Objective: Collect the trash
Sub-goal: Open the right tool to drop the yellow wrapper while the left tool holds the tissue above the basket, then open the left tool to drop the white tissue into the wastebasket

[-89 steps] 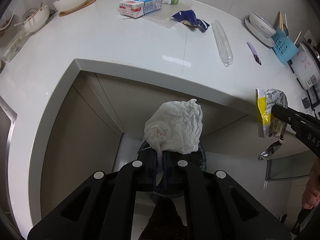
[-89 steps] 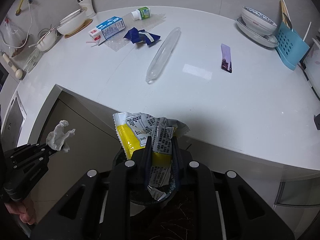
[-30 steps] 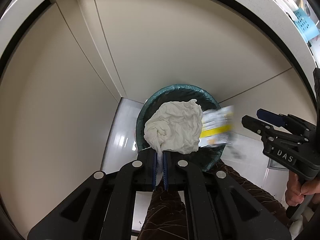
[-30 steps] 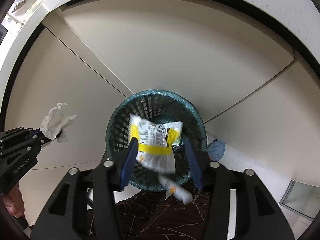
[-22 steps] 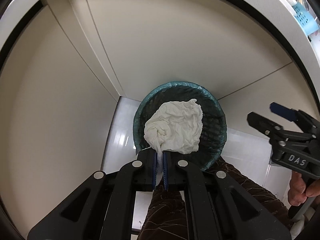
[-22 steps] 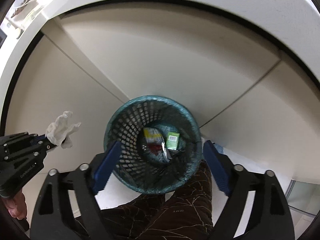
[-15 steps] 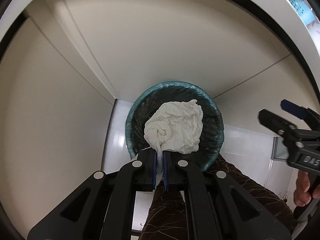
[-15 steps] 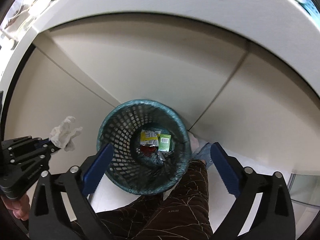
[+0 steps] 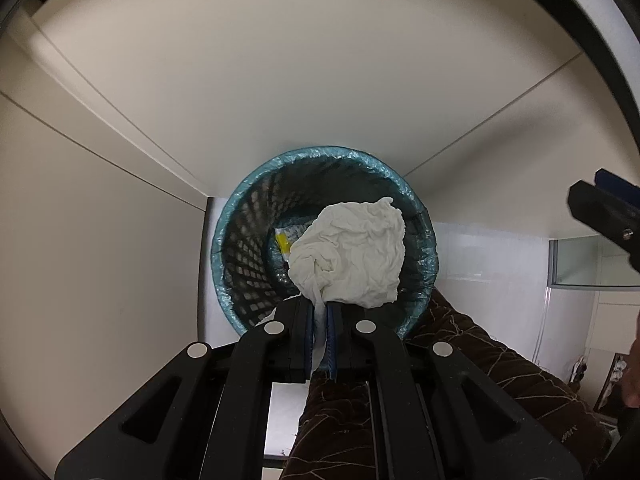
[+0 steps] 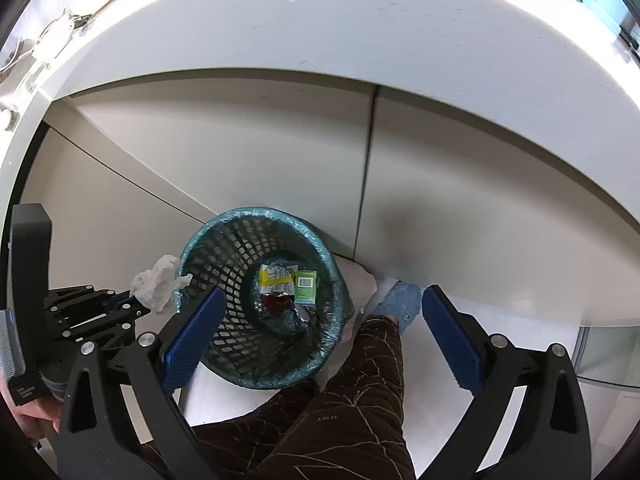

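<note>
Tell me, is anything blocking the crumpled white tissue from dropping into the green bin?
Nothing visible blocks it. The left gripper pinches the tissue above the bin's open mouth. Only a yellow wrapper and a green packet lie at the bottom.

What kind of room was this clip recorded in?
Most likely a home kitchen: a white countertop over beige cabinet doors, with a lined mesh wastebasket on the tiled floor below.
</note>
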`<state>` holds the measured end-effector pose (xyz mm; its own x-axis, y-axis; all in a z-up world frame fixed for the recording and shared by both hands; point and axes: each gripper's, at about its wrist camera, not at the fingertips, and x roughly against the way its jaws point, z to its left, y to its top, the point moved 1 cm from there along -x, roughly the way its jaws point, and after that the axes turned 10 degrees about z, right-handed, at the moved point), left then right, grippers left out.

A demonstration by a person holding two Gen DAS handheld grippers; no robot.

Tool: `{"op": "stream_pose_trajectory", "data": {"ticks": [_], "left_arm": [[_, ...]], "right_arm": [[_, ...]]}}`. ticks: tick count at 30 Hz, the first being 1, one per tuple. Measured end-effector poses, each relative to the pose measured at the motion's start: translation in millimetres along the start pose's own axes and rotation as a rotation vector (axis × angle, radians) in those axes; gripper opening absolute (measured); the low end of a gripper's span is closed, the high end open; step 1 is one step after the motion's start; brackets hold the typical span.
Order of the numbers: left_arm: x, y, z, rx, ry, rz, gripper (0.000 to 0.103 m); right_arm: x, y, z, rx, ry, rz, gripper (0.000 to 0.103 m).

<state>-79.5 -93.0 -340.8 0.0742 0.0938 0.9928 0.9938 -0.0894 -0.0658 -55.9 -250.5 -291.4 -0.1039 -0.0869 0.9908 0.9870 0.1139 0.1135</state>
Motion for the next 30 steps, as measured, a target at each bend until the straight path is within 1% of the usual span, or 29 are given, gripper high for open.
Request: {"op": "stream_pose_trajectory", "data": {"ticks": [8,9,12,14,17,18,19,21,23,26,28,30], "left_arm": [[-6,9,-13,-0.035,-0.008,0.011,0.005],[-7,11,-13,-0.037,-0.009,0.009,0.008],[-6,13,-15,-0.042,-0.009,0.001,0.009],[-6,13,-18,-0.045,-0.011,0.000,0.011],[-5,14,-21,-0.050,-0.010,-0.006,0.024],[-5,14,-21,-0.050,-0.008,-0.009,0.030],[-4,14,-21,-0.051,-0.008,-0.014,0.034],[-1,14,-22,-0.049,-0.008,-0.021,0.040],[2,13,-22,-0.058,-0.016,-0.026,0.040],[10,12,-21,-0.056,-0.011,-0.051,0.051],[15,11,-18,-0.049,-0.009,-0.060,0.062],[19,12,-17,-0.044,-0.007,-0.070,0.068]], "right_arm": [[10,4,-9,-0.016,-0.014,-0.003,0.094],[11,5,-10,-0.017,-0.015,-0.005,0.094],[11,6,-11,-0.016,-0.017,-0.005,0.094],[13,7,-12,-0.014,-0.019,-0.003,0.094],[19,7,-13,-0.013,-0.022,-0.003,0.094],[20,7,-13,-0.012,-0.022,-0.003,0.094],[20,7,-13,-0.012,-0.023,-0.005,0.094],[19,8,-14,-0.018,-0.025,-0.006,0.094],[19,8,-15,-0.026,-0.027,-0.004,0.094],[20,8,-15,-0.026,-0.034,-0.004,0.094],[21,9,-14,-0.028,-0.037,-0.005,0.094],[22,8,-13,-0.030,-0.040,-0.008,0.094]]}}
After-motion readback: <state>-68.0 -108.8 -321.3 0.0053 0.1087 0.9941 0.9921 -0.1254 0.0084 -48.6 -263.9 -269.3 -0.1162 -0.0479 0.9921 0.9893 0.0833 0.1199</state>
